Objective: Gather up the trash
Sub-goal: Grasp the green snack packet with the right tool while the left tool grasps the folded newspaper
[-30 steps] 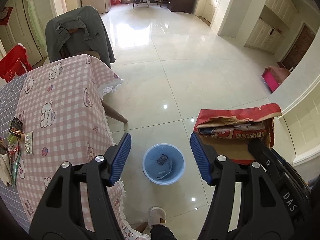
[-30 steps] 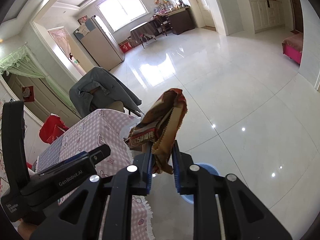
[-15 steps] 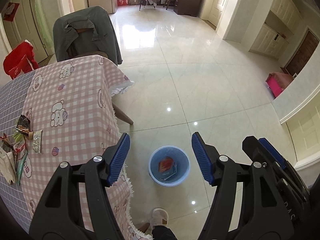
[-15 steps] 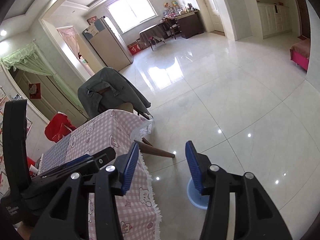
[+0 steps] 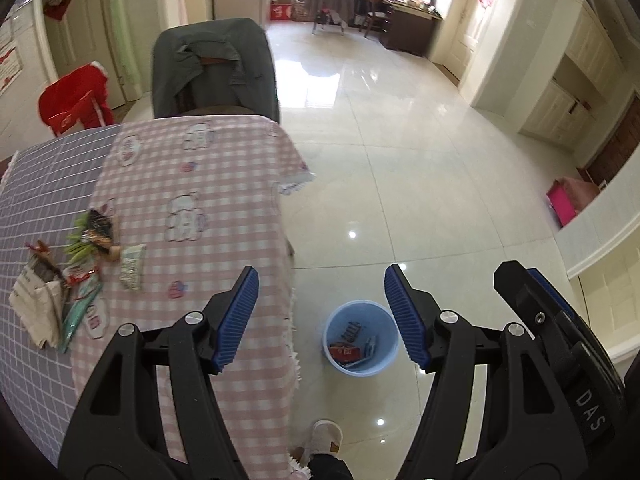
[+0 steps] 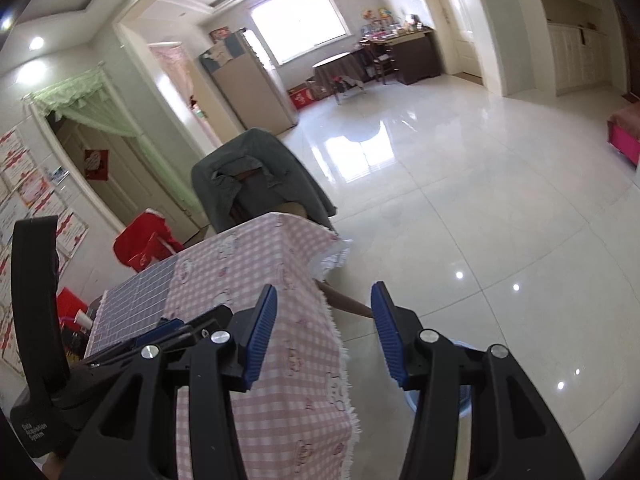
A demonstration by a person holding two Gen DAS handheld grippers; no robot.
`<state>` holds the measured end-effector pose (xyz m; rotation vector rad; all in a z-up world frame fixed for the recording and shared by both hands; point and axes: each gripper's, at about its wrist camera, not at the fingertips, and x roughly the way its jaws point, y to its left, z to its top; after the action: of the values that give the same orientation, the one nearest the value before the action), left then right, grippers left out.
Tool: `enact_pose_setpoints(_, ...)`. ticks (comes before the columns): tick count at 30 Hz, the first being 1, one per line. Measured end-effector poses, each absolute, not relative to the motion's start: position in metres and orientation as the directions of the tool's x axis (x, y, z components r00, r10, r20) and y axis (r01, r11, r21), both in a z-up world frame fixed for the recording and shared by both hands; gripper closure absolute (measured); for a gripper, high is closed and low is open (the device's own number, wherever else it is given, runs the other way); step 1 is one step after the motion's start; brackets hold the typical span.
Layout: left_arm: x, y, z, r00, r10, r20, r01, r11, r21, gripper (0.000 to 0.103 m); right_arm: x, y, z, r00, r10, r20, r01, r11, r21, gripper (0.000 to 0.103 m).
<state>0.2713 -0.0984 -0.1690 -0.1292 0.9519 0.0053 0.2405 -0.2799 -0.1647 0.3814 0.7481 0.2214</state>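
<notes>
1. Glossy cream tile floor (image 5: 420, 184) takes up most of both views, with light spots reflecting off it.
2. Next biggest is the table with the pink checked cloth (image 5: 208, 184), fringe hanging off the edge, and a purple grid cloth (image 5: 44, 184) covering its left part.
3. At the far end of the table there's a chair (image 5: 214, 68) with a grey jacket draped over its back; you can see it in the right wrist view too (image 6: 256, 168).
4. Left gripper (image 5: 322, 316) is spread wide with nothing between its blue pads, held up over the table edge and the floor.
5. Right gripper (image 6: 324, 334) is also wide apart and holding nothing, pointing past the table corner. Its black body shows at the right edge of the left wrist view.
6. The light blue bin (image 5: 361, 338) sits on the floor just beside the table's hanging fringe, with a few wrappers in it, one of them red. In the right wrist view only a sliver of it peeks out behind the right finger.
7. The leftover trash (image 5: 76, 268) is a little heap of wrappers and crumpled paper lying on the table's left side, where the two cloths meet, well apart from the bin.
</notes>
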Motion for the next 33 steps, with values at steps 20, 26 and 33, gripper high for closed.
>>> enact_pose_setpoints(20,0.203,0.120,-0.177,0.543,0.146,-0.827,-0.393,0.914,-0.097,0.035,0.244,-0.066,-0.159,0.559,0.541,-0.628,-0.349,0.841,0.414,0.051)
enact_pose_setpoints(26,0.184,0.185,-0.207,0.481,0.189,-0.856,-0.484,0.871,-0.080,0.035,0.244,-0.008,-0.190,0.480,0.551,-0.682,-0.398,0.830,0.391,0.049)
enact_pose_setpoints(33,0.189,0.235,-0.246,0.428,0.172,-0.887,-0.520,0.850,-0.086,0.035,0.248,0.043,-0.232,0.412,0.512,-0.754,-0.416,0.842,0.344,0.049)
